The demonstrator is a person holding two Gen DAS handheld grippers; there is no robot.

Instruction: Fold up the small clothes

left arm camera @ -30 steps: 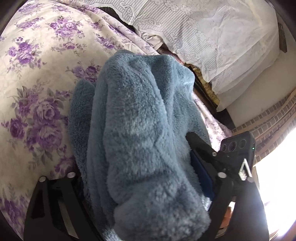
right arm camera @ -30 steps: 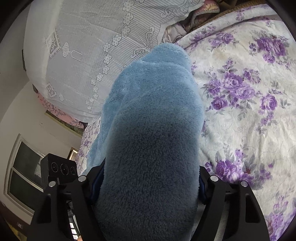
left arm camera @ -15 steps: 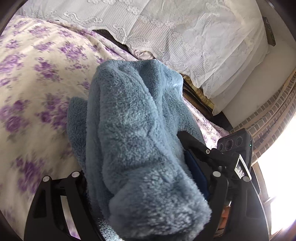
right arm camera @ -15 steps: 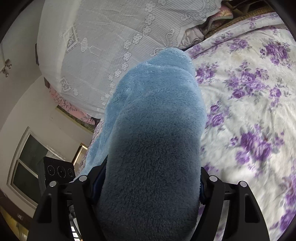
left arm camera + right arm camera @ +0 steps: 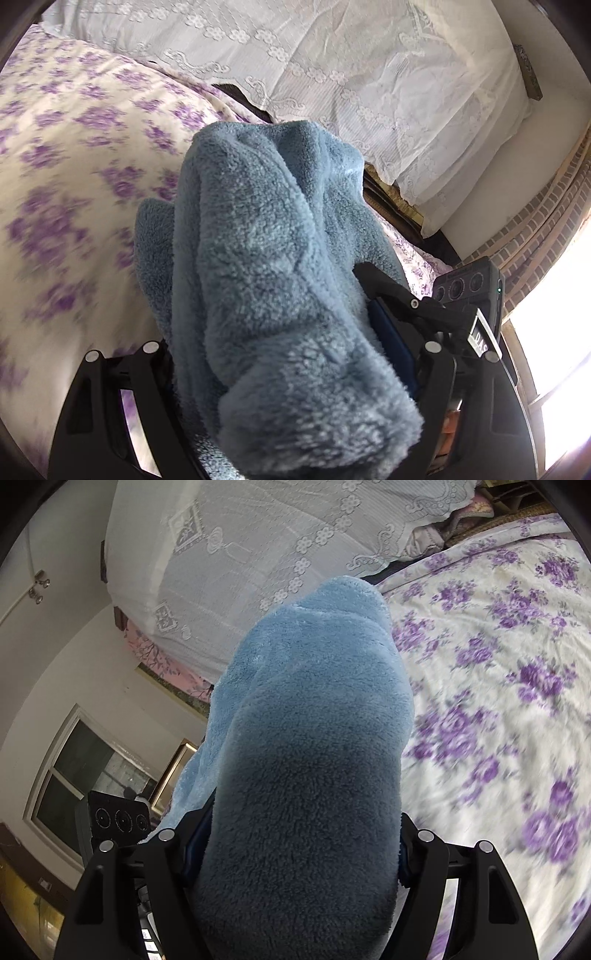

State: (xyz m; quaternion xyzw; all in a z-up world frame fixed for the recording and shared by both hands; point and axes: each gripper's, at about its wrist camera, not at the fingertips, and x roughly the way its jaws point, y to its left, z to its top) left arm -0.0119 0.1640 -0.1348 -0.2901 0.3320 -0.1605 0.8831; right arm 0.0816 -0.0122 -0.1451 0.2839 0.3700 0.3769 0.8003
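Observation:
A thick blue fleece garment (image 5: 266, 240), folded into a bundle, is lifted above the floral bedspread (image 5: 74, 166). My left gripper (image 5: 273, 295) is shut on one end of it, and the fleece fills the jaws and hides the fingertips. In the right wrist view the same fleece (image 5: 314, 701) bulges up between the jaws of my right gripper (image 5: 299, 812), which is shut on the other end. Each gripper's black housing shows at the edge of the other's view: the right gripper (image 5: 465, 288) and the left gripper (image 5: 118, 819).
White lace-covered pillows (image 5: 369, 74) are piled at the head of the bed, also the lace cover (image 5: 240, 554). Purple-flowered bedspread (image 5: 498, 664) spreads beside the bundle. A brick wall (image 5: 535, 229) with bright window light is right of the bed; a window (image 5: 74, 775) is left.
Both grippers have carried the fleece bundle across the bed toward the lace pillows and a little upward. The pillows now fill more of both views, and the grip looks unchanged.

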